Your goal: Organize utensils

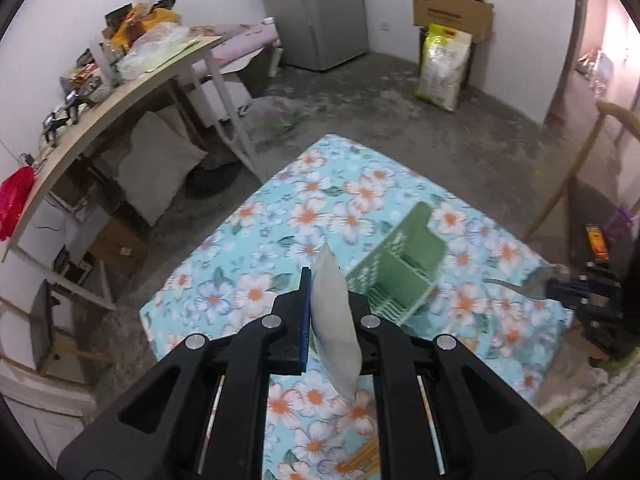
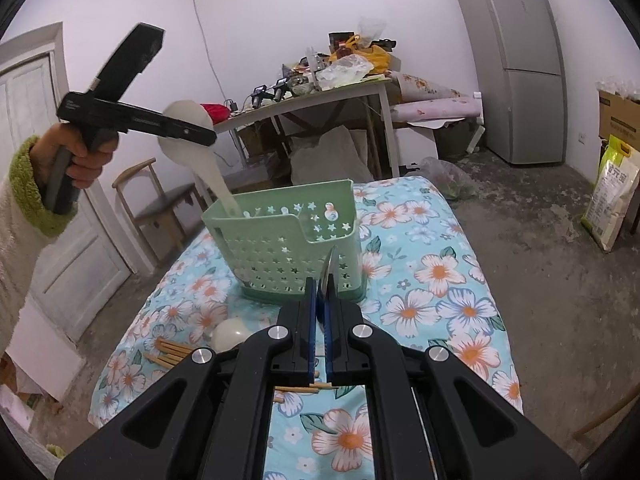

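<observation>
My left gripper (image 1: pixel 332 312) is shut on a white rice paddle (image 1: pixel 334 320). In the right wrist view the left gripper (image 2: pixel 200 136) holds the paddle (image 2: pixel 188 136) above the green utensil basket (image 2: pixel 288 248), its handle tip dipping inside the back left compartment. My right gripper (image 2: pixel 322 300) is shut on a metal spoon (image 2: pixel 330 268), seen edge-on in front of the basket. The basket (image 1: pixel 400 268) stands on the floral tablecloth (image 1: pixel 280 220). Wooden chopsticks (image 2: pixel 172 354) and a white spoon (image 2: pixel 228 334) lie on the cloth at the lower left.
A cluttered wooden desk (image 2: pixel 320 92) stands behind the table, with a wooden chair (image 2: pixel 156 200) at the left. A grey fridge (image 2: pixel 516 60), a cardboard box and a rice bag (image 2: pixel 612 196) line the far wall. The right gripper shows at the right edge of the left wrist view (image 1: pixel 576 292).
</observation>
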